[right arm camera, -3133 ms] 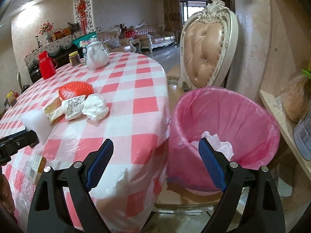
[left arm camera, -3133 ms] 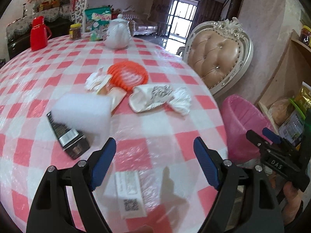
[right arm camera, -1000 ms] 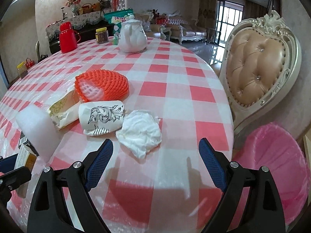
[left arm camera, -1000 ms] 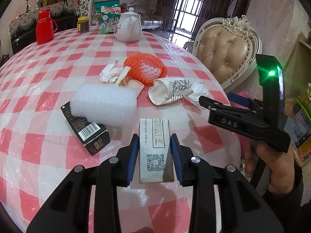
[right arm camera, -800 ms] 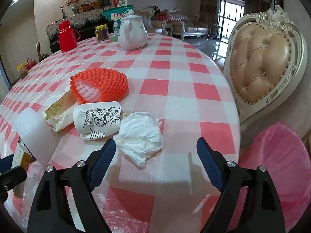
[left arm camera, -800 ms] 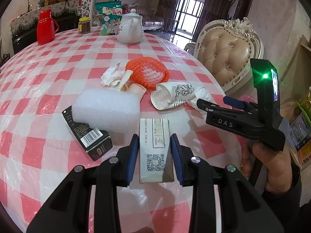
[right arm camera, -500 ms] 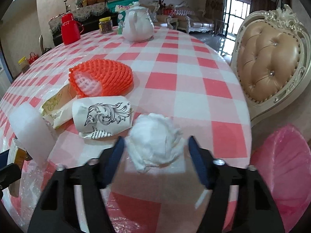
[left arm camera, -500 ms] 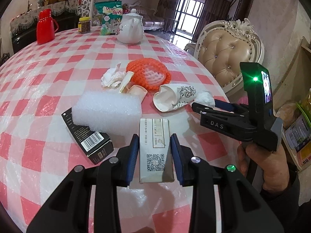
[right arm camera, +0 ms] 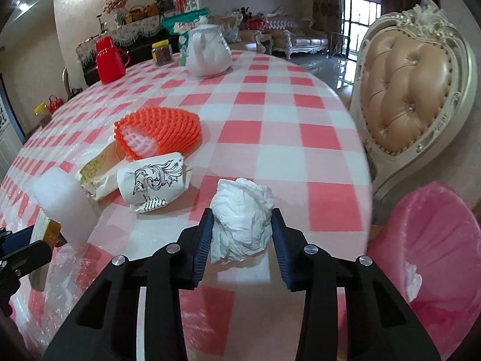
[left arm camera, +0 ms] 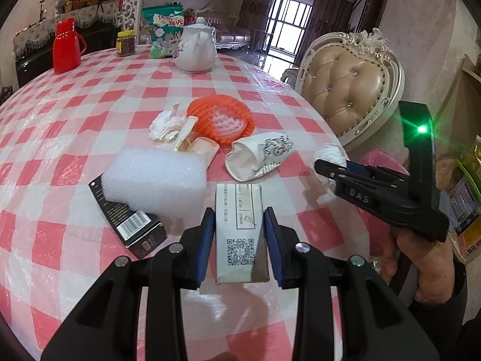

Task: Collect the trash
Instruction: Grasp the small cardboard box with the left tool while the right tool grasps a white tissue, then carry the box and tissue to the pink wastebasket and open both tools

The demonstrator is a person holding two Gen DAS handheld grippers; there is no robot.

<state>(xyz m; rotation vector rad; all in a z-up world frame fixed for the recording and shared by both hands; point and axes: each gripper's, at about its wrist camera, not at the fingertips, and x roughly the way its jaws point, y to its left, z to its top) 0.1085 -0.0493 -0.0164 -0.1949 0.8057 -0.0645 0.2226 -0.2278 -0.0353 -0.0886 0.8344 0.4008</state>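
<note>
My left gripper (left arm camera: 239,228) is shut on a small white carton with a QR code (left arm camera: 241,234), held just above the checked tablecloth. My right gripper (right arm camera: 242,230) has its jaws closing on a crumpled white tissue (right arm camera: 242,221), and the blue pads press its sides. In the left wrist view the right gripper (left arm camera: 323,167) reaches in from the right with the tissue (left arm camera: 330,154) at its tips. More trash lies on the table: a white foam block (left arm camera: 156,177), a black box (left arm camera: 127,221), a crushed paper cup (left arm camera: 258,155), an orange foam net (left arm camera: 221,118). The pink-lined bin (right arm camera: 436,252) stands by the table's right edge.
A white teapot (right arm camera: 209,51), a red flask (right arm camera: 109,60), a jar (right arm camera: 162,51) and a green snack bag (left arm camera: 162,31) stand at the table's far side. A padded chair (right arm camera: 412,96) is behind the bin. A shelf with packets (left arm camera: 467,192) is at the right.
My right gripper has moved in on the tissue and closed from wide open until its pads squeeze it. The left gripper has kept still, holding the carton.
</note>
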